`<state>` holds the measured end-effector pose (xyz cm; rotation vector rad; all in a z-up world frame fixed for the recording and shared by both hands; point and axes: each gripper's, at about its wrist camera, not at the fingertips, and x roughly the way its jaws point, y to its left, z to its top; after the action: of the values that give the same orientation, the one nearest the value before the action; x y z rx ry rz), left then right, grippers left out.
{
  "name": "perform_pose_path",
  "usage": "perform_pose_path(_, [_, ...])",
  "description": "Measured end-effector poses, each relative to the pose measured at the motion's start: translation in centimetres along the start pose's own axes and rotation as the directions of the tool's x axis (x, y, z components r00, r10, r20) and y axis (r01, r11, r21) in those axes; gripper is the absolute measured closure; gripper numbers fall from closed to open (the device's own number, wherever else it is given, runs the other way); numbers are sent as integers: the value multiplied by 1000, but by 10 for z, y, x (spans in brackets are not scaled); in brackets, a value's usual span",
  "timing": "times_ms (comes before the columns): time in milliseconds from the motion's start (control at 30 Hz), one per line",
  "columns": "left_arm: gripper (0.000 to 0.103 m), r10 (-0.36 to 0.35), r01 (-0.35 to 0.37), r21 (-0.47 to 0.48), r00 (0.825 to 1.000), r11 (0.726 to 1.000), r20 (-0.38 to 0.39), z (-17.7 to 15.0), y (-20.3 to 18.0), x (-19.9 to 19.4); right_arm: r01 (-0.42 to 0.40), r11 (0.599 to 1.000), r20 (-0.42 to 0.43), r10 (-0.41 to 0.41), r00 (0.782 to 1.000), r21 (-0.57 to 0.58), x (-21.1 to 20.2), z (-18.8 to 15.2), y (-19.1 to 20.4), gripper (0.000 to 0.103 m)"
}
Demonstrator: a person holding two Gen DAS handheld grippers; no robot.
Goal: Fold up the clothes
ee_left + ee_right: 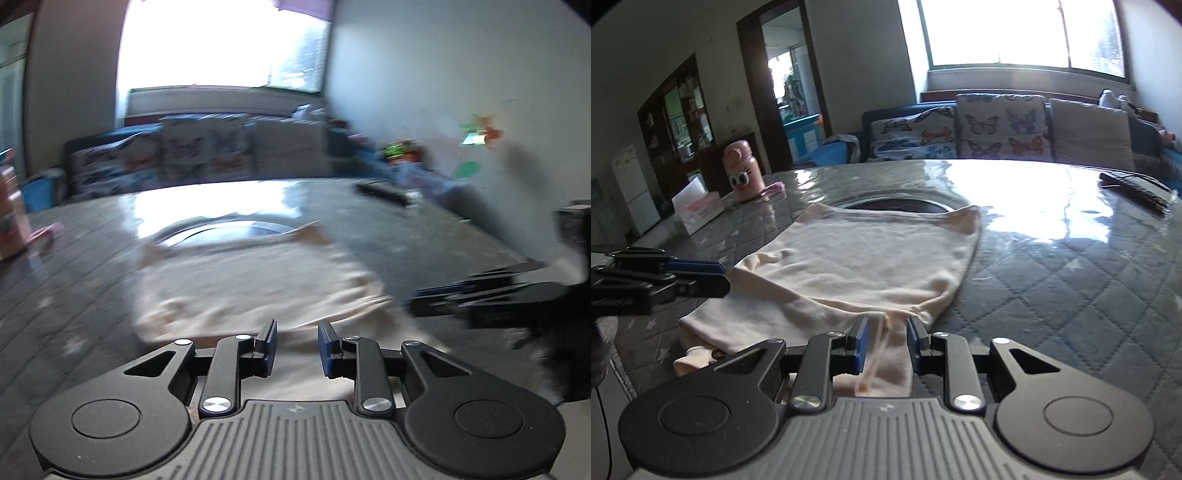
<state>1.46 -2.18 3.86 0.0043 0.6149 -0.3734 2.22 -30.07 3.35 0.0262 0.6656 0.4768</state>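
1. The cream cotton garment [864, 258] is lying flat on the quilted grey counter [1052, 288], directly ahead of both grippers.
2. The right hand-held gripper [885, 345] is sitting open, its jaws straddling the garment's near hem.
3. The left hand-held gripper [297, 347] is hanging open over the near edge.
4. Bare counter is stretching rightward towards a black remote [1134, 186].

No text, label, brand, number or sign can be read in either view; any print that may be there is blurred or too small
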Motion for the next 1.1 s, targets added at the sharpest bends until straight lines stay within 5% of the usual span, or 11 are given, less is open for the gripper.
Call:
perform_pose_path(233, [79, 86, -91, -71, 994, 993, -67, -19, 41, 6, -5, 1000, -36, 5, 999, 1, 27, 2, 5, 81])
perform_pose_path(567, [80, 43, -44, -13, 999, 999, -24, 1, 29, 27, 22, 998, -9, -23, 1000, -57, 25, 6, 18, 94])
perform_pose_path(700, [84, 122, -122, 5, 990, 992, -64, -5, 37, 45, 36, 998, 5, -35, 999, -44, 23, 9, 18, 94])
perform_pose_path(1100, [86, 180, -184, -78, 982, 980, -56, -10, 64, 28, 17, 995, 22, -14, 1000, -101, 17, 10, 24, 88])
